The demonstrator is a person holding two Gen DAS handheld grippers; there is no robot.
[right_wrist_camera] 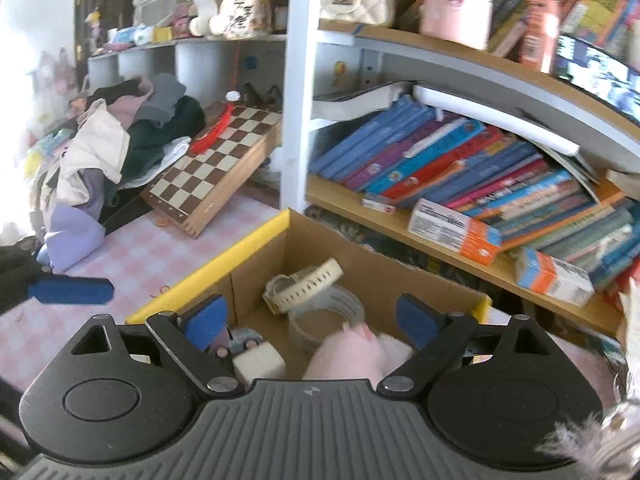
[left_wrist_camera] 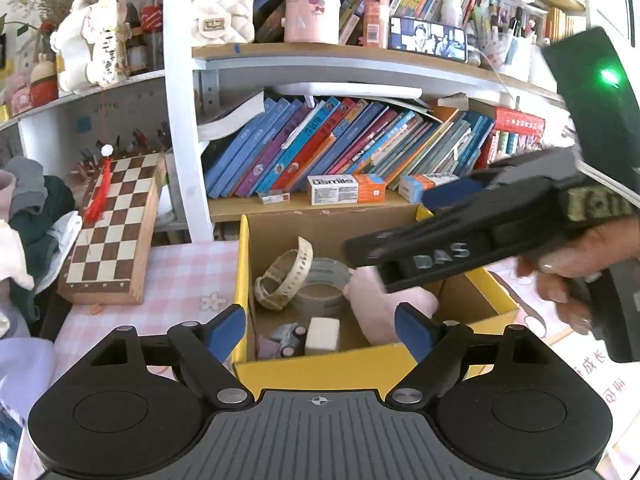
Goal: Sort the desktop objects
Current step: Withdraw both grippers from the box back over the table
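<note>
A yellow-rimmed cardboard box [left_wrist_camera: 320, 370] stands on the pink checked desk. Inside lie a cream watch [left_wrist_camera: 286, 276], a tape roll [left_wrist_camera: 324, 290], a white cube [left_wrist_camera: 322, 334], a small toy car [left_wrist_camera: 286, 336] and a pink plush item [left_wrist_camera: 384, 308]. My left gripper [left_wrist_camera: 320, 328] is open and empty at the box's near rim. My right gripper [right_wrist_camera: 312, 320] is open and empty above the box [right_wrist_camera: 208, 268], over the pink plush [right_wrist_camera: 352, 354], the watch [right_wrist_camera: 304, 284], the tape roll [right_wrist_camera: 332, 312] and the cube [right_wrist_camera: 258, 362]. The right gripper also shows in the left wrist view [left_wrist_camera: 460, 248], reaching over the box.
A chessboard box [left_wrist_camera: 112, 232] leans at the left by a clothes pile [right_wrist_camera: 120, 140]. Behind the box a bookshelf holds slanted books [left_wrist_camera: 340, 144] and toothpaste cartons [left_wrist_camera: 346, 188]. My left gripper's blue fingertip [right_wrist_camera: 68, 290] shows at the left of the right wrist view.
</note>
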